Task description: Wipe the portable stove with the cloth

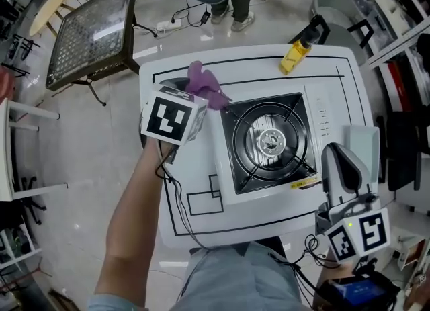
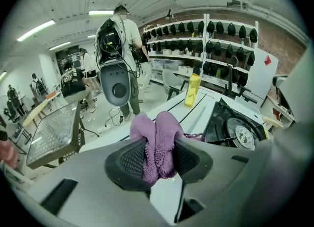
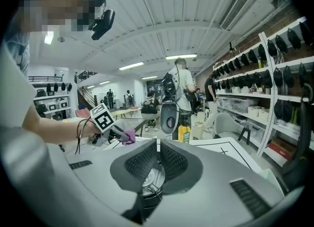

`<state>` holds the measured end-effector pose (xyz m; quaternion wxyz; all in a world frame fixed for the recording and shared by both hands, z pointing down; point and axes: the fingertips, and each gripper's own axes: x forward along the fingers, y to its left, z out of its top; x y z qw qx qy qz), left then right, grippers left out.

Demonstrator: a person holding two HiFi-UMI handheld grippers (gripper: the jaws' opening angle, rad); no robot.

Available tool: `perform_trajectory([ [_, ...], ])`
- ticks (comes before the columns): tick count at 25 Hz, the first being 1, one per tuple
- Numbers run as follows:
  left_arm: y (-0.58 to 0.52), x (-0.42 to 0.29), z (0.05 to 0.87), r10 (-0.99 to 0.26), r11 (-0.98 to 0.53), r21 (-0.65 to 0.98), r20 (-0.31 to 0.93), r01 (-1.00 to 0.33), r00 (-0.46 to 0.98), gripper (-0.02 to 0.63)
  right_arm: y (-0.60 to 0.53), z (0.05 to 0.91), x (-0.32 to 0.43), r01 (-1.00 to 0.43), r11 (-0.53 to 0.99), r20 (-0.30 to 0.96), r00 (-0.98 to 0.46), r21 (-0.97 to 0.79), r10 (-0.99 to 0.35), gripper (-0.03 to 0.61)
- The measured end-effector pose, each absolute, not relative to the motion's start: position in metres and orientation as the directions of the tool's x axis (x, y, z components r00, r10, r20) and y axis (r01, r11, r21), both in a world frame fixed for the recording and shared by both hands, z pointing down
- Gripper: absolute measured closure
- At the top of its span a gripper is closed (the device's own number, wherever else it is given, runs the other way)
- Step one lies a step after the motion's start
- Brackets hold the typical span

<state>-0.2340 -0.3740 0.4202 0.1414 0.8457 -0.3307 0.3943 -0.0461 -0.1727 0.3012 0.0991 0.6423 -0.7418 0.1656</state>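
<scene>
Beside the stove [image 1: 269, 143], left gripper [image 1: 194, 101] tilts downward, clamped on purple cloth [image 1: 205, 85]

White table [image 1: 195, 162], rounded corners, standing on pale glossy floor [image 1: 101, 168]. Black lines [image 1: 205, 202] printed across the top: big outline running just inside the edge, second line parallel along the far side, couple of small boxes nr the front-left corner. Sitting on it, right of ctr: portable stove [image 1: 269, 143], square to the table, white body, black top, silver burner in the middle, pan supports up, control strip along its right side, yellow label on its near edge. At the far edge, beyond the stove and apart from it: yellow bottle [image 1: 294, 56] w/ dark cap, upright.
</scene>
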Motion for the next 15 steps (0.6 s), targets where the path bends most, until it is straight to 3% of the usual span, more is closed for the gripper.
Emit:
perform_trajectory([
  [15, -0.313, -0.237, 0.421, -0.444, -0.778, -0.074, 0.767, -0.624, 0.463, 0.463, -0.152, 0.316, -0.065, -0.959, 0.218, 0.355, -0.27, -0.179, -0.895, 0.525],
])
